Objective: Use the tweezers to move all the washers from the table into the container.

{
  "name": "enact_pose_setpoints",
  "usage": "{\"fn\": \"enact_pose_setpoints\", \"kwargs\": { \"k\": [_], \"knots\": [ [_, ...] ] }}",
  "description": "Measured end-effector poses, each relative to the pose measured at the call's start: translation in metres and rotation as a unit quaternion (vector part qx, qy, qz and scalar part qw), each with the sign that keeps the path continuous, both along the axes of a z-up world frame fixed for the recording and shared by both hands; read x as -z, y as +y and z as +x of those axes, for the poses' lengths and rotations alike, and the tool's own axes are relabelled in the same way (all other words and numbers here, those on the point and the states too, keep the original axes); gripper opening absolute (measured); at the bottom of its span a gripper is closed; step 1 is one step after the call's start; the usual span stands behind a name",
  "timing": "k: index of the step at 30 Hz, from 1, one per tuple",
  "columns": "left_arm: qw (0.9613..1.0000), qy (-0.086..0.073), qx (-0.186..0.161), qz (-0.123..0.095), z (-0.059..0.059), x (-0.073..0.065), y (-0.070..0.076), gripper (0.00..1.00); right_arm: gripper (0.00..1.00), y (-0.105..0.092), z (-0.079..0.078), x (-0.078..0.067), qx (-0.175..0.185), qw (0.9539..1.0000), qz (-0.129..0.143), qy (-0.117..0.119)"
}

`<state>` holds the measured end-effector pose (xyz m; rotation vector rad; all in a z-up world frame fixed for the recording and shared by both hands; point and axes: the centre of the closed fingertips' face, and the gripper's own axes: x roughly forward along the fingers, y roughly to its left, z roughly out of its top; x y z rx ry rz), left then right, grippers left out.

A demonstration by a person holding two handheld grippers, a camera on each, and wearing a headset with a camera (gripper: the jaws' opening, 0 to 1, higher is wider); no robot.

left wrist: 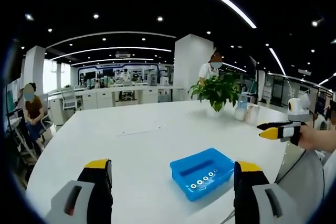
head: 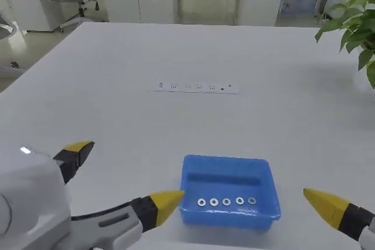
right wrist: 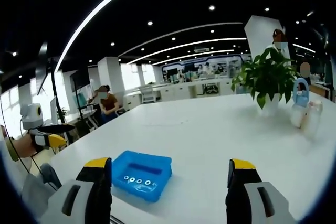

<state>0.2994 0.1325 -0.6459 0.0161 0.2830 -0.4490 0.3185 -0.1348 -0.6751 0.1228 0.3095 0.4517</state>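
A blue container [head: 190, 171] sits near the front edge of the white table, with several washers [head: 227, 202] lined up in a row along its near side. My left gripper [head: 123, 174] is open just left of the container, holding nothing. To the container's right a yellow fingertip [head: 321, 202] of my right gripper pokes in. In the left gripper view the container [left wrist: 210, 190] and its washers [left wrist: 203, 179] lie ahead between the wide-open jaws of the left gripper [left wrist: 172, 168]. In the right gripper view the right gripper [right wrist: 169, 164] is open, with the container [right wrist: 137, 191] and the washers [right wrist: 136, 180] ahead.
A white socket strip [head: 195, 86] lies flat mid-table. A potted plant [head: 354, 24] stands at the far right edge, with bottles [right wrist: 304, 106] beside it. Office chairs and cabinets stand beyond the table, and people are in the background.
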Motion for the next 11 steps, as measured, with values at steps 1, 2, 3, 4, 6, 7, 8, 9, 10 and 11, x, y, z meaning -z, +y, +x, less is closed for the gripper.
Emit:
{"fn": "enact_pose_setpoints", "kwargs": {
  "k": [1,2,3,4,6,7,8,9,10,11],
  "knots": [
    [1.0000,0.002,-0.002,-0.007,0.000,0.000,0.001,0.99,0.92,-0.001,-0.002,-0.001,0.005,1.0000,-0.002,-0.003],
    [0.9999,0.005,-0.003,-0.011,0.000,0.000,0.003,0.99,0.92,-0.002,-0.003,-0.003,0.005,0.9999,-0.003,-0.009],
    [0.9999,0.005,-0.005,-0.014,0.001,0.000,0.004,0.99,0.93,-0.002,-0.004,-0.004,0.006,0.9999,-0.004,-0.010],
    [0.9999,0.003,-0.008,-0.014,0.001,0.000,0.005,0.99,0.93,-0.003,-0.004,-0.005,0.007,0.9999,-0.005,-0.013],
    [0.9998,0.001,-0.012,-0.012,0.002,0.000,0.007,0.99,0.94,-0.005,-0.004,-0.008,0.007,0.9998,-0.006,-0.020],
    [0.9998,0.002,-0.013,-0.013,0.002,0.000,0.008,0.99,0.94,-0.006,-0.004,-0.009,0.008,0.9997,-0.006,-0.021],
    [0.9998,0.003,-0.016,-0.015,0.001,0.000,0.009,0.99,0.95,-0.006,-0.003,-0.011,0.005,0.9997,-0.004,-0.023],
    [0.9997,0.000,-0.019,-0.016,0.000,-0.001,0.010,0.99,0.95,-0.006,-0.002,-0.013,0.003,0.9997,-0.001,-0.026],
    [0.9996,-0.002,-0.021,-0.019,-0.001,-0.001,0.011,0.99,0.96,-0.005,-0.001,-0.016,0.003,0.9996,0.002,-0.029],
    [0.9996,-0.002,-0.021,-0.021,-0.001,-0.002,0.011,0.99,0.96,-0.004,0.000,-0.019,0.002,0.9993,0.007,-0.036]
  ]
}}
